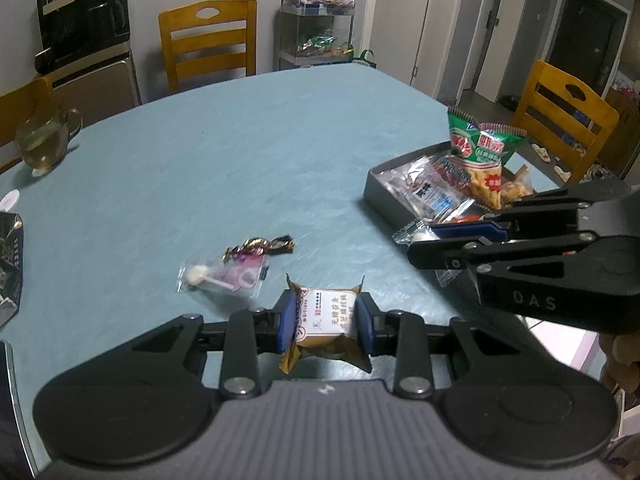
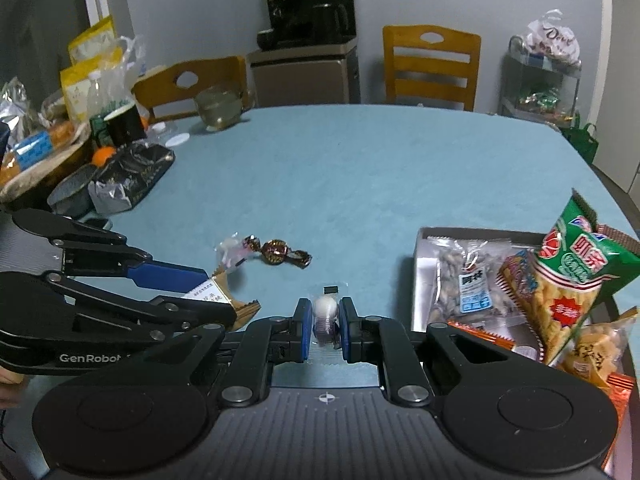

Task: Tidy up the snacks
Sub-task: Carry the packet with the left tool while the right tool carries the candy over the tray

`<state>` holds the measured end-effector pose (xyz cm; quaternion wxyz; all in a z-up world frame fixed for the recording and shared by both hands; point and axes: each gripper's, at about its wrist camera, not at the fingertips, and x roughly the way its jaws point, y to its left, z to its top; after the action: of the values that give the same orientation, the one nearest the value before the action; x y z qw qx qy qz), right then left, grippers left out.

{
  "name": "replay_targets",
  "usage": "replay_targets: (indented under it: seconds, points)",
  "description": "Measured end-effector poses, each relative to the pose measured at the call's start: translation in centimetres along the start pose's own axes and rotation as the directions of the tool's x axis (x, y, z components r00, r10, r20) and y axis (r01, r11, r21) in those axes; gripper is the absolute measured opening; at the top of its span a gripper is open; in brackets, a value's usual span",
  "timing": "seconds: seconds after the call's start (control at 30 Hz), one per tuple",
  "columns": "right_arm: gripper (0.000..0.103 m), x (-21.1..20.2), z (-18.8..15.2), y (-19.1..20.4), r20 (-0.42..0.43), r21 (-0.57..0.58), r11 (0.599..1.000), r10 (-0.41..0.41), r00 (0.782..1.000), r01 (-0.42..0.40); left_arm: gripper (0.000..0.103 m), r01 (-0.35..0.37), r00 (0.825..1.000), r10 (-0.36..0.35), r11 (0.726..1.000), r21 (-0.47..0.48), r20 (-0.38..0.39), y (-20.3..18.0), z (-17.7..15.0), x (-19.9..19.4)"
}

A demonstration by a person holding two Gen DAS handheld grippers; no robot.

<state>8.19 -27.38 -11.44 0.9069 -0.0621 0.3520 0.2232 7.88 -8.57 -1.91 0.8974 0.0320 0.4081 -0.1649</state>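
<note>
Left wrist: left claw [image 1: 326, 322] clamped on brown pastry packet [image 1: 326, 322]; right claw [image 2: 325, 325] pinching white candy [image 2: 325, 312].

Both fisheye views look steeply down and forward from close above the blue-clothed table [image 1: 224, 168]. The left faces the grey snack tray [image 1: 386, 194] at its right edge (the right sees it too), and both share the twisted-wrapper candy [image 2: 276, 251].
</note>
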Motion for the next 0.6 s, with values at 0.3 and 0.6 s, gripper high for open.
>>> replay_targets:
  seconds: [0.3, 0.6]
  points:
    - [0.017, -1.9, 0.4, -1.3, 0.037, 0.028, 0.999, -0.030, 0.999, 0.029, 0.030, 0.031, 0.999, -0.033, 0.999, 0.034, 0.043, -1.9, 2.2, -0.6]
    - [0.017, -3.7, 0.5, -3.1, 0.068, 0.059, 0.996, -0.076, 0.995, 0.072, 0.030, 0.079, 0.994, -0.085, 0.993, 0.085, 0.069, -4.1, 4.3, -0.4]
